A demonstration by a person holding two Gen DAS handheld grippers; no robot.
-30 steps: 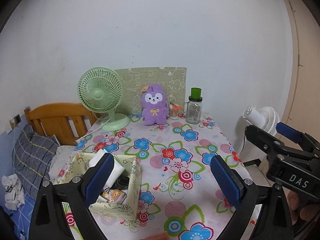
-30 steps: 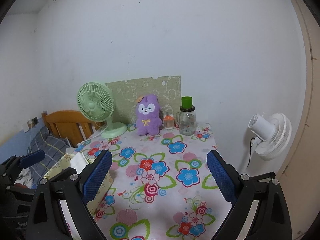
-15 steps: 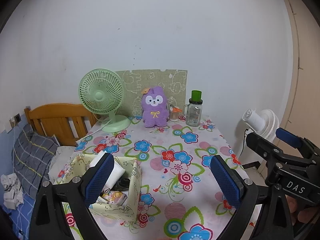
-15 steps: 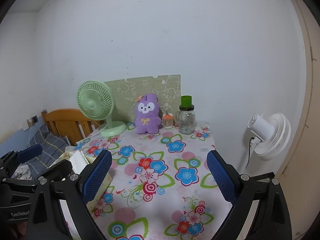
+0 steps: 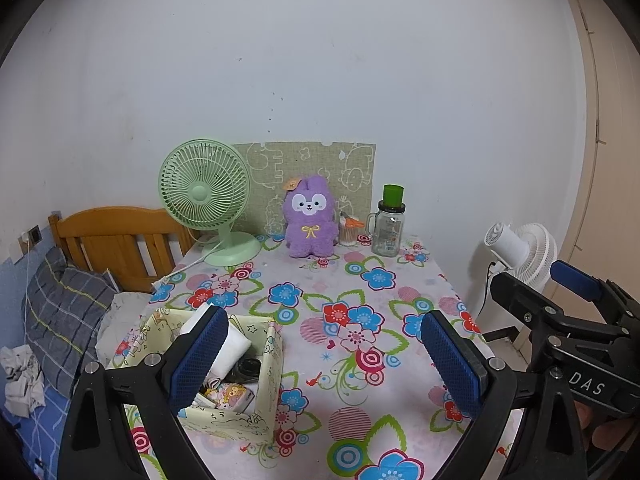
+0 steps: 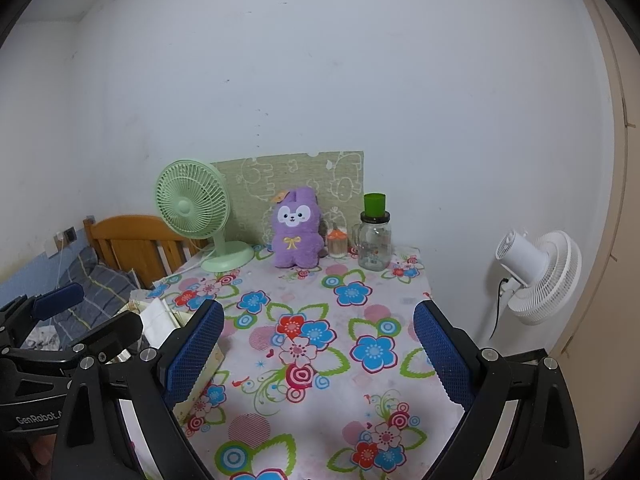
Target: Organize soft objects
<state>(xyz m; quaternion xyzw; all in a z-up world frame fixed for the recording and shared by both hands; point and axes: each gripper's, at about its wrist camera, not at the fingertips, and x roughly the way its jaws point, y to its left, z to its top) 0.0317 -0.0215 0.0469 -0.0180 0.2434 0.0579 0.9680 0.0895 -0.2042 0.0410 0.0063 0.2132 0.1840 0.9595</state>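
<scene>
Near the front, both claws are held above the flowered table (image 5: 360, 360) with nothing gripped: the left gripper (image 5: 320, 360) and the right gripper (image 6: 316, 356) are each spread wide, pads touching nothing. The box (image 5: 264, 420), already holding soft items, sits near left. The plush (image 5: 310, 218) stands far, against the wall, between fan (image 5: 206, 196) and jar (image 5: 387, 226). Judged best: it should be approached squarely, taken around the body, and the jar avoided.

A plush toy (image 5: 310, 218) is set upright at the back of the table (image 5: 360, 360), before a board (image 5: 308, 168) leaned on the wall. A desk fan (image 5: 208, 200) is placed to its left, a jar (image 5: 388, 224) to its right. A box (image 5: 224, 376) is set near the front left edge.
</scene>
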